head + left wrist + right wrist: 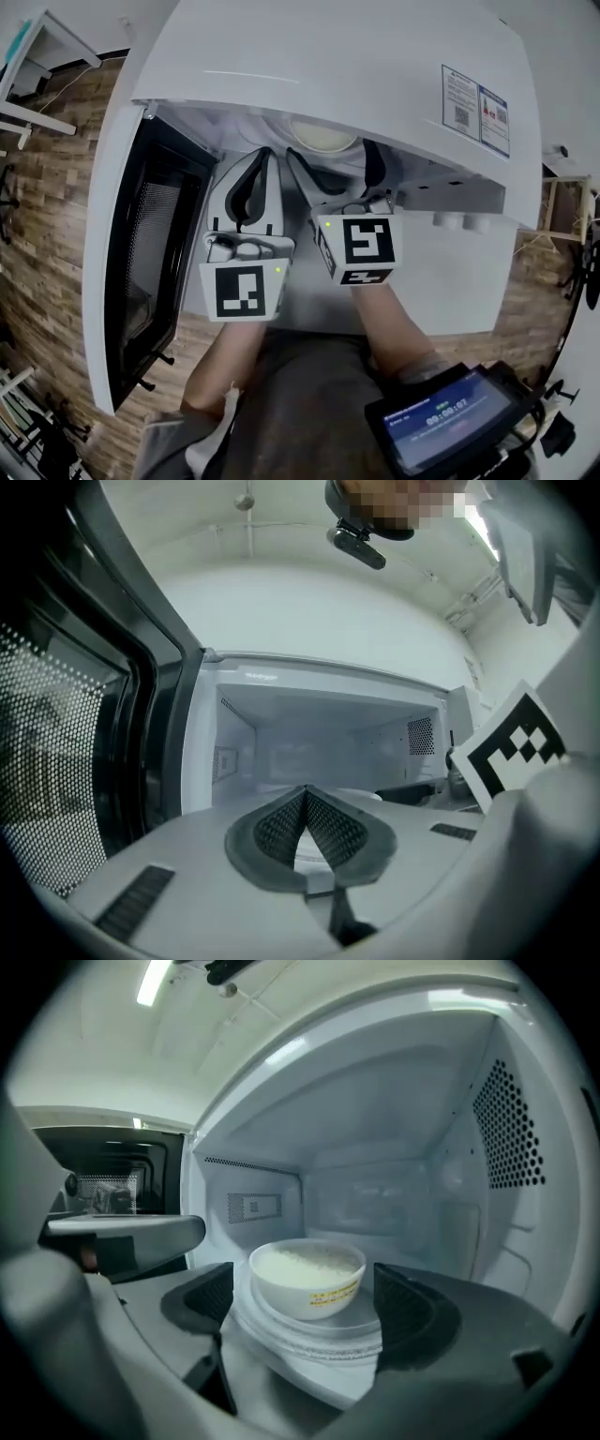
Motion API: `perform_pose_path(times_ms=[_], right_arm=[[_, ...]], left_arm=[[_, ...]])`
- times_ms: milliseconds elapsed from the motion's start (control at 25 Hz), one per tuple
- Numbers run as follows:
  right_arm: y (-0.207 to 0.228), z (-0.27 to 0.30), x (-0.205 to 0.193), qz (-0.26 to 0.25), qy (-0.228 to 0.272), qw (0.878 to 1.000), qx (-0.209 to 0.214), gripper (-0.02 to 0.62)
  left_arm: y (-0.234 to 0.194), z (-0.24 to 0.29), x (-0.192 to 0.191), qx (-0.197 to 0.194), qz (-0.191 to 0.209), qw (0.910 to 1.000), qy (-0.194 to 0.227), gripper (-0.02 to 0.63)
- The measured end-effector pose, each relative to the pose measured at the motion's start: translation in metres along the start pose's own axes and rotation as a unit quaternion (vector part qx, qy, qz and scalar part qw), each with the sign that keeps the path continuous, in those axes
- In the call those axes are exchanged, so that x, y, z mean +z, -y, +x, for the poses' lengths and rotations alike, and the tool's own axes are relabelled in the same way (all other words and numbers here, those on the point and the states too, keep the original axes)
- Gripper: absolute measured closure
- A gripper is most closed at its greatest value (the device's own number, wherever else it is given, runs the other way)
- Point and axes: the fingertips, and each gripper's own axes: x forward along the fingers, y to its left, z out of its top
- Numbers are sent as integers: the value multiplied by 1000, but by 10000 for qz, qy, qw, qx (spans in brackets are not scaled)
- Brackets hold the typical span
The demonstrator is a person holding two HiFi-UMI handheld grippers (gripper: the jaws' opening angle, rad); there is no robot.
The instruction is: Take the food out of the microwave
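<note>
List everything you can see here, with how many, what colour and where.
microwave: one, white, open, ahead
door: one, black, swung open at left
bowl: one, white, rice in it, on the plate in the microwave
plate: one, pale, microwave floor
stickers: two, blue-white, microwave top
screen: one, black, lit, head view's lower right
left gripper: one, grey, jaws together, empty
right gripper: one, grey, jaws apart, bowl between them untouched
</note>
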Motion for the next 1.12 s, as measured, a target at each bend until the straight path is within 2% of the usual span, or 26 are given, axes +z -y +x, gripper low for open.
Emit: perform_pose_path(times_ms=[120, 240, 360, 480, 560, 600, 1120], right_arm=[[0, 8, -7, -110, -370, 9992, -112, 128], [3, 11, -7, -42, -522, 9983, -259, 126], [6, 12, -4, 106, -505, 9979, -389, 126], [7, 12, -4, 26, -503, 9974, -510, 127], [9, 11, -6, -80, -524, 9969, -586, 164], [9, 10, -6, -108, -520, 9968, -595, 179], [6, -13, -13, -339, -350, 9976, -493, 183]], left_arm=[[-5, 5, 4, 20, -85, 10000, -6, 598], [-8, 7, 6, 32, -169, 9999, -13, 598], [-10, 6, 4, 43, -213, 9997, -57, 598], [-10, 7, 3, 30, -170, 9998, -26, 598], [-10, 8, 3, 19, -147, 9999, -26, 598], [-9, 7, 3, 16, -134, 9999, -27, 598], [-2, -12, -3, 137, -91, 9998, -105, 598]])
